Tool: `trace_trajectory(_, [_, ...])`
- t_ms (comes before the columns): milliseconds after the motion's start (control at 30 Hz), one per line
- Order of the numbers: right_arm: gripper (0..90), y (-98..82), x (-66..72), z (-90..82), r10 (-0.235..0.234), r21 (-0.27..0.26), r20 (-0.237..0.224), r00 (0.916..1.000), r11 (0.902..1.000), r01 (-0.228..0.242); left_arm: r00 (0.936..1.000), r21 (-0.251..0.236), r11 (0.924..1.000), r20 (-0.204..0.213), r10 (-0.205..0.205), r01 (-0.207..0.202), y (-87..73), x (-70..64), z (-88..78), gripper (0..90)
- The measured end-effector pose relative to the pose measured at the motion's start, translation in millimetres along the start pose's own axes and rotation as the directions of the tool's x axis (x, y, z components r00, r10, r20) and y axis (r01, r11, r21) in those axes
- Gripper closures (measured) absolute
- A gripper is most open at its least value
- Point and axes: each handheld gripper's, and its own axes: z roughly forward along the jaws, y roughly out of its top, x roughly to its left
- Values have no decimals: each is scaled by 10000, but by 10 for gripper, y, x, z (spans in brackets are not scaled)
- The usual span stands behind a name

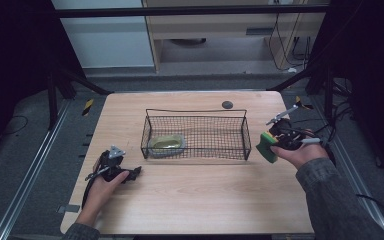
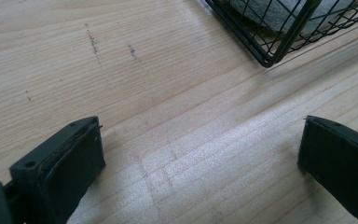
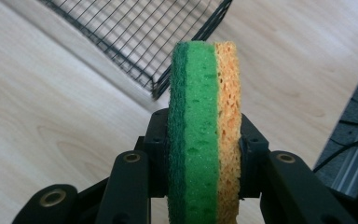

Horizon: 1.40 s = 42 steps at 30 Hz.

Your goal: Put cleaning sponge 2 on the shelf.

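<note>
A black wire basket point(image 1: 196, 112) stands mid-table with a grey and yellow sponge point(image 1: 167, 144) lying in its left end. My right gripper point(image 1: 271, 143) is shut on a green and yellow sponge point(image 1: 266, 147), held on edge just off the basket's right end. In the right gripper view that sponge point(image 3: 205, 135) stands squeezed between the jaws, the basket point(image 3: 135, 42) beyond it. My left gripper point(image 1: 134, 172) rests on the table in front of the basket's left corner, open with nothing between its fingers point(image 2: 60, 163); the basket corner point(image 2: 270, 58) lies ahead.
The wooden table point(image 1: 195, 200) has bare room in front of the basket. A small dark round disc point(image 1: 227, 104) lies near the far edge. Cables point(image 1: 330, 130) hang off the right side. A black frame bar point(image 1: 190, 11) crosses above the far end.
</note>
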Motion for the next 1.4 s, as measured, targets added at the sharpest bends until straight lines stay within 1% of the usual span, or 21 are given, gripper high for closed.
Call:
trace_trajectory(67, [644, 54, -39, -24, -50, -97, 65, 10000, 9999, 50, 10000, 4, 10000, 1, -4, 4, 0, 0, 0, 0])
trace_trajectory(100, [644, 98, -58, -44, -109, -129, 183, 9998, 9999, 112, 10000, 3, 10000, -1, -2, 2, 0, 0, 0, 0])
trace_trajectory(167, [644, 171, -88, -80, -203, -260, 278, 9994, 9994, 211, 10000, -3, 10000, -1, -8, 8, 0, -1, 0, 0])
trace_trajectory(233, [644, 242, -104, -116, -231, -332, 346, 9991, 9992, 243, 10000, 2, 10000, -1, -17, 17, -1, -4, -1, 0])
trace_trajectory(267, [644, 299, -114, -140, -385, -376, 505, 9980, 9985, 404, 10000, -37, 10000, -4, -62, 62, -1, -7, 2, 0])
trace_trajectory(333, [645, 320, -116, -149, -393, -391, 535, 9978, 9984, 414, 10000, -35, 10000, -4, -62, 62, -1, -7, 2, 0])
trace_trajectory(367, [645, 381, -132, -187, -459, -521, 630, 9970, 9974, 493, 10000, -36, 10000, -4, -63, 63, -1, -7, 2, 0])
trace_trajectory(467, [645, 431, -141, -221, -433, -670, 667, 9968, 9966, 477, 10000, -37, 10000, -10, -29, 29, 0, -5, 2, 0])
trace_trajectory(533, [645, 469, -141, -233, -413, -837, 610, 9973, 9954, 463, 10000, -34, 10000, -39, -33, 33, 1, -9, 3, 0])
trace_trajectory(567, [645, 496, -150, -226, -338, -1018, 480, 9983, 9941, 386, 10000, -29, 10000, -46, -38, 37, 2, -10, 3, 0])
trace_trajectory(600, [646, 521, -155, -221, -287, -1087, 414, 9987, 9935, 331, 10000, 2, 10000, -58, -16, 16, 3, -9, 2, 0])
trace_trajectory(733, [646, 636, -155, -246, -377, -1364, 551, 9978, 9896, 449, 10000, 1, 10000, -65, -15, 15, 4, -10, 1, 0])
trace_trajectory(833, [646, 718, -127, -284, -557, -1561, 661, 9963, 9856, 655, 10000, 6, 10000, -70, -10, 10, 4, -11, 1, 0])
trace_trajectory(1033, [646, 830, -91, -273, -684, -1727, 604, 9958, 9819, 779, 10000, 9, 10000, -74, -14, 14, 5, -11, 2, 0])
trace_trajectory(1067, [647, 854, -94, -245, -614, -1745, 541, 9966, 9822, 700, 10000, 8, 10000, -76, -15, 15, 5, -11, 2, 0])
trace_trajectory(1133, [647, 861, -96, -231, -593, -1717, 539, 9968, 9828, 678, 10000, 7, 10000, -73, -18, 18, 5, -11, 2, 0])
trace_trajectory(1200, [647, 883, -86, -195, -582, -1814, 431, 9974, 9813, 651, 10000, 6, 10000, -72, -18, 18, 5, -11, 2, 0])
trace_trajectory(1267, [647, 891, -85, -187, -644, -1845, 450, 9969, 9802, 716, 10000, 4, 10000, -70, -20, 20, 5, -11, 2, 0])
trace_trajectory(1400, [647, 931, -46, -146, -636, -1908, 385, 9972, 9791, 698, 10000, 7, 10000, -74, -14, 14, 5, -11, 2, 0])
